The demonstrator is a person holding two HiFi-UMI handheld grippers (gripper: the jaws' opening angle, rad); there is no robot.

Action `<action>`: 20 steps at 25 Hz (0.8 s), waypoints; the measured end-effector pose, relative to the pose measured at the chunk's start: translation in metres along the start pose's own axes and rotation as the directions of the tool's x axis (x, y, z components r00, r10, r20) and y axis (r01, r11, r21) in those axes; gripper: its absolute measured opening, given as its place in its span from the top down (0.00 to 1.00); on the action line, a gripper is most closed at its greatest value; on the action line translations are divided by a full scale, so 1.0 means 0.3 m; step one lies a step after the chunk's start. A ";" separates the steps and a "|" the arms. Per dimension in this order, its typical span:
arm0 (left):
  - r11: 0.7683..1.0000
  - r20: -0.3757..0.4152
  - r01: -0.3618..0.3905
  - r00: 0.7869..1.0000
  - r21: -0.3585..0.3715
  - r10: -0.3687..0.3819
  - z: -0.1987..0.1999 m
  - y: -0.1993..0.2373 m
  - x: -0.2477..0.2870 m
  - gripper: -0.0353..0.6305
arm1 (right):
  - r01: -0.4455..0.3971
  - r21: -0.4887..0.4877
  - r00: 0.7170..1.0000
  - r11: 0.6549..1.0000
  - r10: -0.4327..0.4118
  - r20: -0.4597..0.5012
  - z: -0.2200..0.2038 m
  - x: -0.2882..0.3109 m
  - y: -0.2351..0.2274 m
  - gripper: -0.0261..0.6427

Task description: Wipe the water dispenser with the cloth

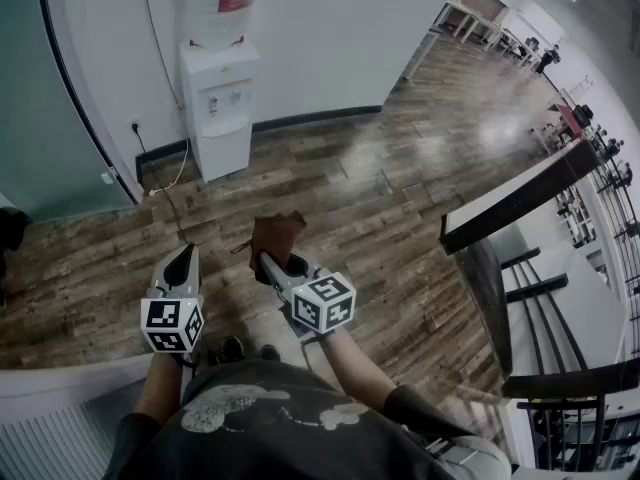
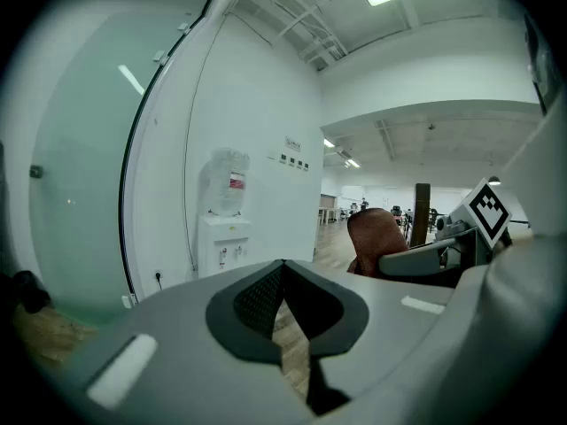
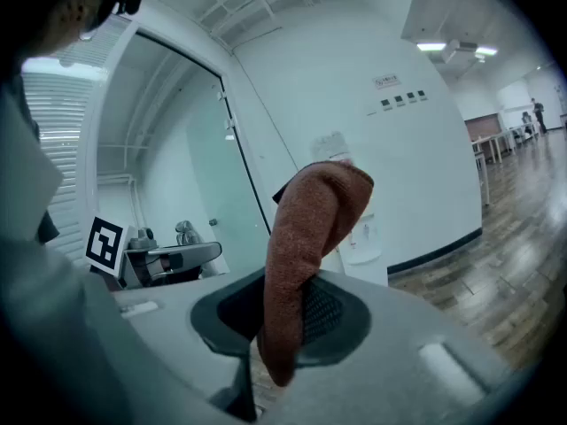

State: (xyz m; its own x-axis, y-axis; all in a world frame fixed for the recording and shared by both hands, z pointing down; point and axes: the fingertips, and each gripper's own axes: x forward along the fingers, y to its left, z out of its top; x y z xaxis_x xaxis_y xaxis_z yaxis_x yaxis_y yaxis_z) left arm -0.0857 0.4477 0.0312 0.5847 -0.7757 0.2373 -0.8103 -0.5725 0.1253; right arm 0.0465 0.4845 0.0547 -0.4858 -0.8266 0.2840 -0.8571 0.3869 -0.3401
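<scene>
A white water dispenser (image 1: 218,103) with a clear bottle on top stands against the white wall, well ahead of both grippers; it also shows as a small white dispenser (image 2: 226,237) in the left gripper view and partly behind the cloth (image 3: 359,237) in the right one. My right gripper (image 1: 272,260) is shut on a rust-brown cloth (image 1: 275,236), which stands up from the jaws as a folded cloth (image 3: 306,255). My left gripper (image 1: 181,264) is shut with nothing in it, its jaws meeting tip to tip (image 2: 282,312).
A power cord (image 1: 165,183) runs from a wall socket across the wooden floor (image 1: 380,188) to the dispenser. A glass partition (image 1: 40,118) stands at the left. A dark railing and stair edge (image 1: 520,198) lie to the right. A white radiator (image 1: 50,438) is at bottom left.
</scene>
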 end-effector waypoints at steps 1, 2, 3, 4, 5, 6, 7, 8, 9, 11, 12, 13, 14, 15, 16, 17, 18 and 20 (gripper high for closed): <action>1.000 0.005 -0.002 1.000 0.001 0.002 0.005 0.009 -0.003 0.92 | -0.004 -0.004 1.000 1.000 0.004 -0.006 0.003 0.007 0.005 0.88; 1.000 0.011 -0.005 1.000 0.002 0.005 0.012 0.019 -0.007 0.92 | -0.007 -0.009 1.000 1.000 0.007 -0.012 0.006 0.015 0.011 0.88; 1.000 0.020 -0.009 1.000 0.003 0.009 0.019 0.031 -0.010 0.92 | -0.008 -0.013 1.000 1.000 0.008 -0.017 0.008 0.023 0.016 0.88; 1.000 0.031 -0.015 0.999 0.003 0.015 0.027 0.045 -0.013 0.92 | -0.009 -0.016 1.000 1.000 0.008 -0.020 0.009 0.032 0.020 0.88; 1.000 0.044 -0.021 0.999 0.001 0.021 0.035 0.060 -0.015 0.92 | -0.007 -0.019 1.000 1.000 0.007 -0.022 0.011 0.041 0.024 0.88; 1.000 0.055 -0.025 0.998 -0.002 0.025 0.041 0.074 -0.016 0.92 | -0.007 -0.021 1.000 1.000 0.006 -0.023 0.012 0.050 0.028 0.88; 1.000 0.063 -0.027 0.998 -0.006 0.028 0.044 0.087 -0.015 0.92 | -0.008 -0.023 1.000 1.000 0.007 -0.024 0.012 0.060 0.033 0.88; 1.000 0.066 -0.027 0.997 -0.010 0.028 0.045 0.098 -0.013 0.92 | -0.011 -0.028 1.000 1.000 0.010 -0.026 0.012 0.071 0.039 0.88; 1.000 0.065 -0.025 0.998 -0.013 0.026 0.044 0.108 -0.011 0.92 | -0.014 -0.036 1.000 0.999 0.013 -0.028 0.013 0.083 0.048 0.88; 1.000 0.063 -0.019 0.998 -0.013 0.020 0.045 0.127 -0.009 0.92 | -0.012 -0.063 1.000 0.998 0.011 -0.023 0.020 0.105 0.065 0.88; 1.000 0.063 -0.017 0.998 -0.013 0.018 0.047 0.137 -0.009 0.92 | -0.006 -0.076 1.000 0.997 0.005 -0.018 0.024 0.117 0.069 0.88; 1.000 0.065 -0.016 0.998 -0.016 0.017 0.048 0.149 -0.010 0.92 | 0.001 -0.081 1.000 0.997 -0.003 -0.014 0.027 0.128 0.070 0.88; 1.000 0.067 -0.015 0.998 -0.020 0.016 0.048 0.162 -0.010 0.92 | 0.010 -0.078 1.000 0.997 -0.011 -0.012 0.028 0.139 0.067 0.87; 1.000 0.067 -0.015 0.998 -0.023 0.016 0.048 0.178 -0.010 0.92 | 0.021 -0.067 1.000 0.998 -0.022 -0.010 0.026 0.151 0.062 0.87; 1.000 0.068 -0.018 0.998 -0.022 0.019 0.049 0.197 -0.008 0.92 | 0.034 -0.050 0.999 0.998 -0.034 -0.008 0.023 0.164 0.055 0.87; 1.000 0.069 -0.023 0.997 -0.016 0.024 0.052 0.218 -0.004 0.92 | 0.050 -0.032 0.999 0.998 -0.050 -0.007 0.019 0.177 0.046 0.87; 1.000 0.070 -0.030 0.997 -0.007 0.031 0.054 0.237 0.000 0.92 | 0.067 -0.014 0.998 0.998 -0.068 -0.006 0.014 0.187 0.037 0.87; 0.999 0.077 -0.036 0.996 0.002 0.036 0.059 0.263 0.010 0.92 | 0.097 0.014 0.995 0.995 -0.097 -0.006 0.000 0.196 0.020 0.87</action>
State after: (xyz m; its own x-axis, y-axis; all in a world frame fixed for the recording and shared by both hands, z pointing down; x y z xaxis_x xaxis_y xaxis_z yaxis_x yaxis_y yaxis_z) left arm -0.1473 0.3955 0.0248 0.5567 -0.8137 0.1671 -0.8307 -0.5447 0.1148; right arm 0.0128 0.4381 0.0693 -0.4017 -0.8577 0.3209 -0.8977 0.2995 -0.3232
